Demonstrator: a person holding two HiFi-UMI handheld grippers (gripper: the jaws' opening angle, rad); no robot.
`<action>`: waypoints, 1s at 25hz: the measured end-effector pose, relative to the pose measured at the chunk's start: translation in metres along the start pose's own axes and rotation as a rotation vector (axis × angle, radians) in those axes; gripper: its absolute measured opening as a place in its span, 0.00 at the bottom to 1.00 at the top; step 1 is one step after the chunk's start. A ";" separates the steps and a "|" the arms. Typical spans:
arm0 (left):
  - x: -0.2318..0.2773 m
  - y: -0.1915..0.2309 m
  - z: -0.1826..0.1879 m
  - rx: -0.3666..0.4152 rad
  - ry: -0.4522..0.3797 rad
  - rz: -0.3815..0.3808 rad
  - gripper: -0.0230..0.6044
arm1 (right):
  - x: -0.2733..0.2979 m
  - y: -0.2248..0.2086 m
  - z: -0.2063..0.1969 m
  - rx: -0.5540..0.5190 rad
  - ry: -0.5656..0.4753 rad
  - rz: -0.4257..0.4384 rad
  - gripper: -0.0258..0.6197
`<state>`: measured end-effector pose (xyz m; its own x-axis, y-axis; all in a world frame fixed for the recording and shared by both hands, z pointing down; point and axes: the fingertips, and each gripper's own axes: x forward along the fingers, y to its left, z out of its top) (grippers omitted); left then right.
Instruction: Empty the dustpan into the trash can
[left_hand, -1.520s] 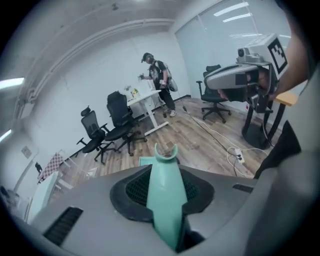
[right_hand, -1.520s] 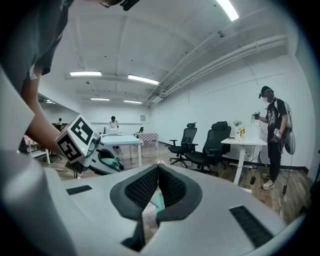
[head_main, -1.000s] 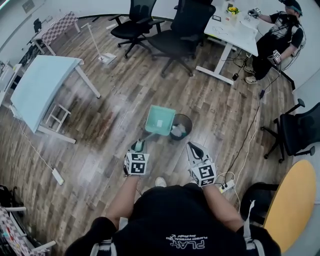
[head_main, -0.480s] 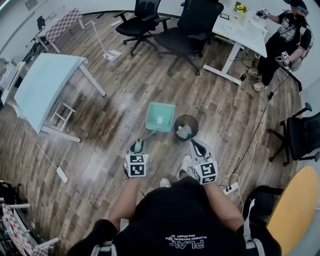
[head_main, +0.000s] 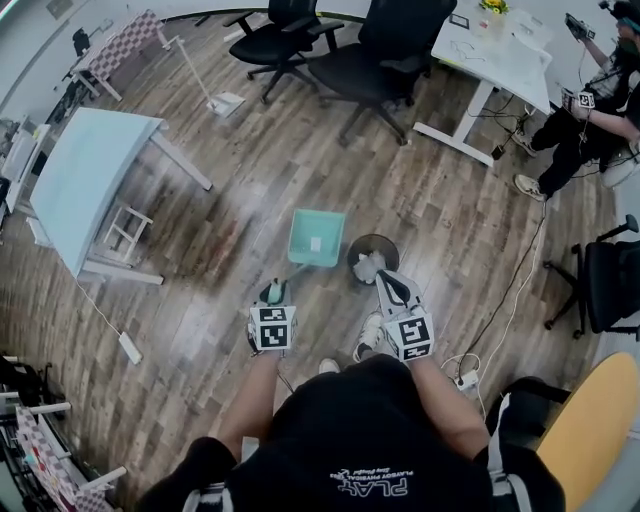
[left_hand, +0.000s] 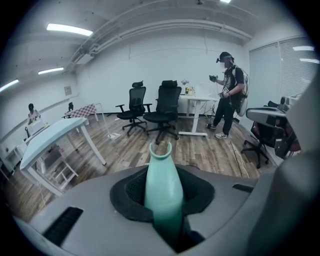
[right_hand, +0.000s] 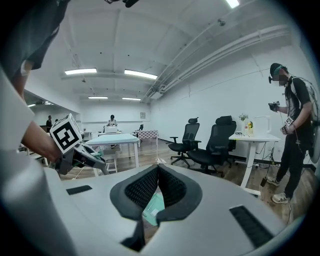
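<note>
The teal dustpan (head_main: 317, 237) hangs level above the wood floor, just left of the round dark trash can (head_main: 372, 262), which has white rubbish in it. My left gripper (head_main: 274, 293) is shut on the dustpan's handle (left_hand: 162, 175), which runs up between the jaws. My right gripper (head_main: 386, 282) reaches over the can's near rim. Its pads (right_hand: 170, 187) meet at the tips with nothing between them, and a bit of the teal pan (right_hand: 152, 209) shows below them. The left gripper (right_hand: 75, 150) shows at the left in the right gripper view.
A light blue table (head_main: 85, 170) stands at the left. Black office chairs (head_main: 380, 55) and a white desk (head_main: 500, 50) are beyond. A person (head_main: 590, 120) stands at the far right. Cables and a power strip (head_main: 465, 380) lie at my right; a yellow round table (head_main: 580, 430) is nearby.
Both grippers have moved forward with me. The right gripper's tip now overlaps the can's near rim. The dustpan, which overlapped the can's left rim, now sits just beside it.
</note>
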<state>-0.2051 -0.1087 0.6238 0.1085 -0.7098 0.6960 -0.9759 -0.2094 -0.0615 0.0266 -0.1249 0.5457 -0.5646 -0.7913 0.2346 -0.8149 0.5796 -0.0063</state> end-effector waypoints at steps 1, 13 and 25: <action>0.008 0.000 0.000 -0.001 0.018 0.006 0.20 | 0.005 -0.007 -0.001 0.004 0.003 0.002 0.08; 0.095 -0.015 -0.006 -0.015 0.149 0.025 0.20 | 0.050 -0.075 -0.030 0.028 0.057 0.062 0.08; 0.183 0.001 -0.027 -0.027 0.236 -0.001 0.20 | 0.096 -0.089 -0.065 0.097 0.170 0.035 0.08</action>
<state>-0.1917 -0.2207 0.7711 0.0649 -0.5322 0.8441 -0.9808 -0.1899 -0.0443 0.0535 -0.2395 0.6321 -0.5693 -0.7220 0.3932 -0.8085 0.5783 -0.1089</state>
